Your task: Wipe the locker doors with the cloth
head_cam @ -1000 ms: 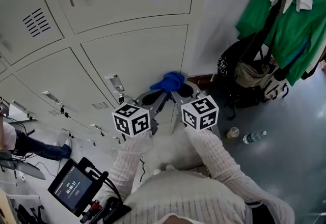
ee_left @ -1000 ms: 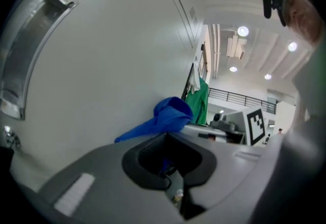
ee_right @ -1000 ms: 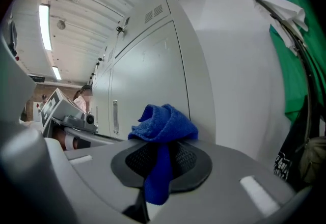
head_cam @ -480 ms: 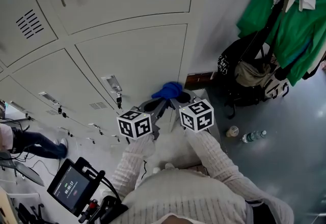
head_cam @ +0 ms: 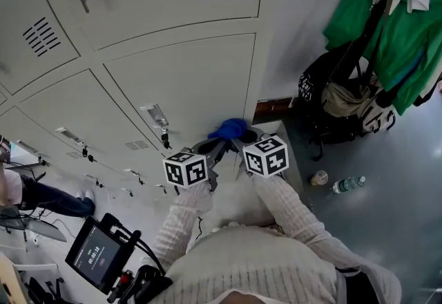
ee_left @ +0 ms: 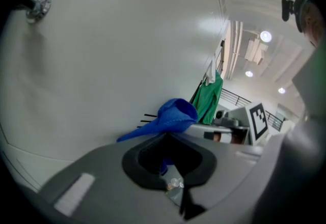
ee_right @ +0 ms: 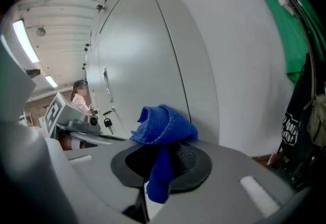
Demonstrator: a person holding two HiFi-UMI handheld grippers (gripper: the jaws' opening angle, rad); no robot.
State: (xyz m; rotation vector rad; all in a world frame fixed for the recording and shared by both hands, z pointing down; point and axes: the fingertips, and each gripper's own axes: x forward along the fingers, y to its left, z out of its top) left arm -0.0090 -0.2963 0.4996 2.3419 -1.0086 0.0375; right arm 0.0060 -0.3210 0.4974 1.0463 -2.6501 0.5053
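Crumpled blue terry cloth (head_cam: 231, 128) clamped in right gripper (ee_right: 162, 164), corner pinched by left gripper (ee_left: 164, 162), held near cream metal locker door (head_cam: 186, 81); contact unclear. Most wiping judged left.

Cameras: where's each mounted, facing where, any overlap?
Head view: on the person's head, looking steeply down at the locker doors; shows both sleeves, left gripper, right gripper.
Left gripper view: on the left gripper, along its jaws at the locker doors; jaws shut on the blue cloth.
Right gripper view: on the right gripper, along its jaws toward the locker doors; same blue cloth clamped.
Shared: blue cloth in all three.
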